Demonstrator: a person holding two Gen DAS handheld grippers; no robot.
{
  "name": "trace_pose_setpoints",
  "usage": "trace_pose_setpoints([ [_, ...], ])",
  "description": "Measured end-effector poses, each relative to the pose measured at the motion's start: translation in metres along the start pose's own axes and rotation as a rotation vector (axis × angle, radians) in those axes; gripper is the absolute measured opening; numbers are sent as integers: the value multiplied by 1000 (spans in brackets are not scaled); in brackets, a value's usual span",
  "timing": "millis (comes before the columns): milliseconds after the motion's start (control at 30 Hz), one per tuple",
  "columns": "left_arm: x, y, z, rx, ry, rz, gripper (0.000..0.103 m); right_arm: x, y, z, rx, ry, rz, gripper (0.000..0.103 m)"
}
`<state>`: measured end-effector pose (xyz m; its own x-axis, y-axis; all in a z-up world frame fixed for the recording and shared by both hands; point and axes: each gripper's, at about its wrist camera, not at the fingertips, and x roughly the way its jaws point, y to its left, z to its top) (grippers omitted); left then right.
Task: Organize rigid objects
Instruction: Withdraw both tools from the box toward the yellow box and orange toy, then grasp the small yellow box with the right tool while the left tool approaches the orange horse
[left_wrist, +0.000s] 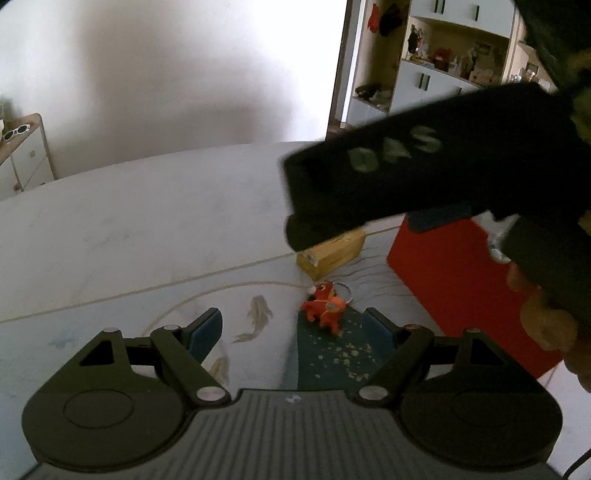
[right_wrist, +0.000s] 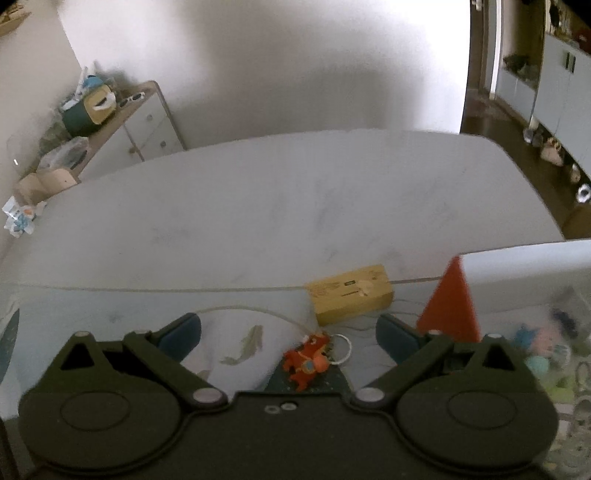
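Orange toy keychain (right_wrist: 307, 360), flat on the patterned mat on the surface (right_wrist: 258, 206), near a yellow box (right_wrist: 351, 293) and red bin (right_wrist: 448, 306); right tool (right_wrist: 288, 334) and left tool (left_wrist: 291, 326) released, empty; risk: tools colliding, ring snagging.

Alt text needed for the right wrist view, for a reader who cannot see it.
The open right gripper hovers over a small orange toy keychain lying on a fish-patterned mat. Beyond it sit a yellow wooden box and a red box, on a pale table.
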<state>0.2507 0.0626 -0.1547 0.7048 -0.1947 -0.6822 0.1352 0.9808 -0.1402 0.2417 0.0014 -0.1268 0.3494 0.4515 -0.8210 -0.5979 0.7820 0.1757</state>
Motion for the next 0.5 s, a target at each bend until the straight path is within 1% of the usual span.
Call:
trace_pose_setpoints([
  [167,15,0,-2,18,7,12,83,22,-2,2,41,52,-24,95],
  [267,22,-3,-3,37,12,13,83,30,-2,10,70,48,-62,92],
  [367,28,-4,-2,41,12,11,83,37,-4,16,130,31,-94,90],
  [433,32,-5,-1,42,12,15,83,42,-3,19,152,38,-113,86],
  [500,36,-5,-1,44,15,14,83,47,-4,20,174,44,-132,85],
])
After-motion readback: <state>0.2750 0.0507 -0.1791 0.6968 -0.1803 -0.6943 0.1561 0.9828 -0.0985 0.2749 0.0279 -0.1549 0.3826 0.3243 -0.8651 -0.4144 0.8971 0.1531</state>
